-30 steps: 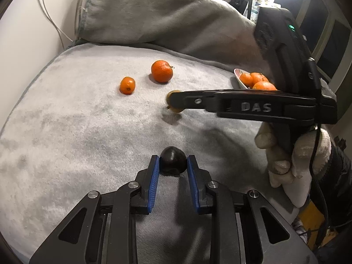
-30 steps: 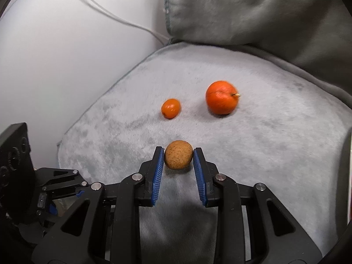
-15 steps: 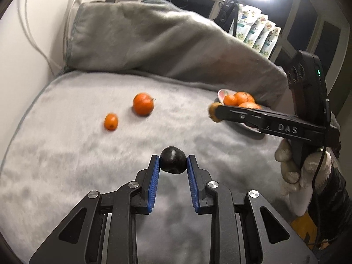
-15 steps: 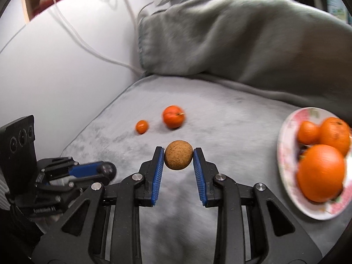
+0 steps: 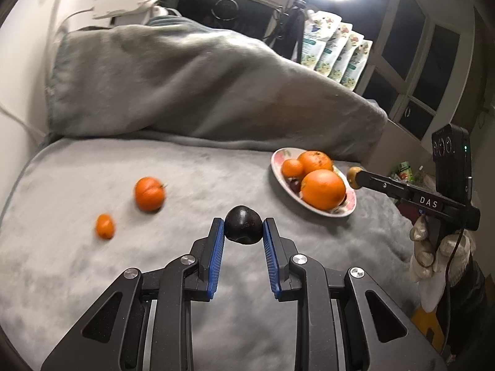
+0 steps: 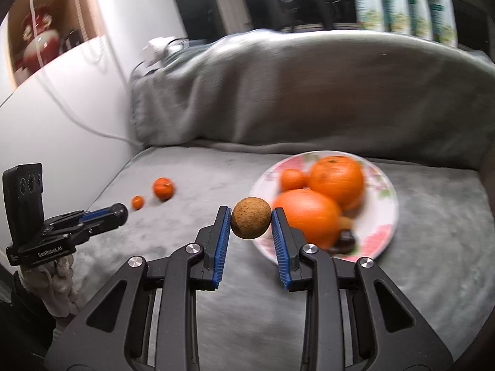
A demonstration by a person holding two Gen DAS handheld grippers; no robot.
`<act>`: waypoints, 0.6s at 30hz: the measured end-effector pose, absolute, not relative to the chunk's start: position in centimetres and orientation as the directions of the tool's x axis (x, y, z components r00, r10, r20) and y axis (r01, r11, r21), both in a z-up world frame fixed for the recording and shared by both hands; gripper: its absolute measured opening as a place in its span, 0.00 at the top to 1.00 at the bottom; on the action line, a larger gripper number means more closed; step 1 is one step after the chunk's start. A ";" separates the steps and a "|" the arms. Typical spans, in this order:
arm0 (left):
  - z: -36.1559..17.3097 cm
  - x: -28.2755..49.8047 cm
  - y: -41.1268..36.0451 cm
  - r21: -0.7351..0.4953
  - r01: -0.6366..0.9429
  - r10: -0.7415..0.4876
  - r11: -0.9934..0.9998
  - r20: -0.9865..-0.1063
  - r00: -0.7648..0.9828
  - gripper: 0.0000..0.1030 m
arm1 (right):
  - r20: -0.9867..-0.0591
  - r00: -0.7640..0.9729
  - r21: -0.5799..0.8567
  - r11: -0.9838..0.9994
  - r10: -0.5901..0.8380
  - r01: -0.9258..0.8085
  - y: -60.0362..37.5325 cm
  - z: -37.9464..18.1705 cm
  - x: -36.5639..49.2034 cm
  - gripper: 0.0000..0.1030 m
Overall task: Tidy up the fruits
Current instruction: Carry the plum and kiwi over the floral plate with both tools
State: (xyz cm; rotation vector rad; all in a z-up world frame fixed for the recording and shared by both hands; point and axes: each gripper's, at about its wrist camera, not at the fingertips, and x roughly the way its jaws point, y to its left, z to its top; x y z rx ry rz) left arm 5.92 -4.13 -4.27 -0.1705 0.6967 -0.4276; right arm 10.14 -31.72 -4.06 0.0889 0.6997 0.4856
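Fruit's light and firm: my right gripper (image 6: 251,223) pinches the brown fruit (image 6: 250,222) mid-air by the plate (image 6: 388,213); left gripper (image 5: 243,229) clamps the dark plum (image 5: 243,225) across its middle.

Dark fruit (image 6: 342,241) on plate (image 6: 388,216) partly hidden behind oranges (image 6: 304,216), motion-blurred; kind cannot be told

A home room at night: a grey plush blanket (image 5: 191,92) covers the furniture, dark window panes (image 5: 399,49) stand behind, snack pouches (image 5: 337,49) line the sill, and a floral plate (image 6: 383,185) holds fruit
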 end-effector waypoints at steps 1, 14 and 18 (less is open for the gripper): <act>-4.2 6.1 -4.5 -0.292 0.330 -0.440 0.898 -0.583 0.683 0.77 | -0.595 0.668 0.238 0.892 0.446 -0.384 -32.6 -4.0 10.2 0.72; -3.6 9.3 -9.0 -0.287 0.403 -0.492 0.869 -0.571 0.657 0.77 | -0.583 0.724 0.250 0.930 0.368 -0.271 -38.7 -4.0 11.9 0.72; -3.6 10.4 -10.0 -0.290 0.416 -0.504 0.862 -0.574 0.645 0.77 | -0.591 0.727 0.251 0.937 0.349 -0.244 -39.7 -4.4 12.6 0.72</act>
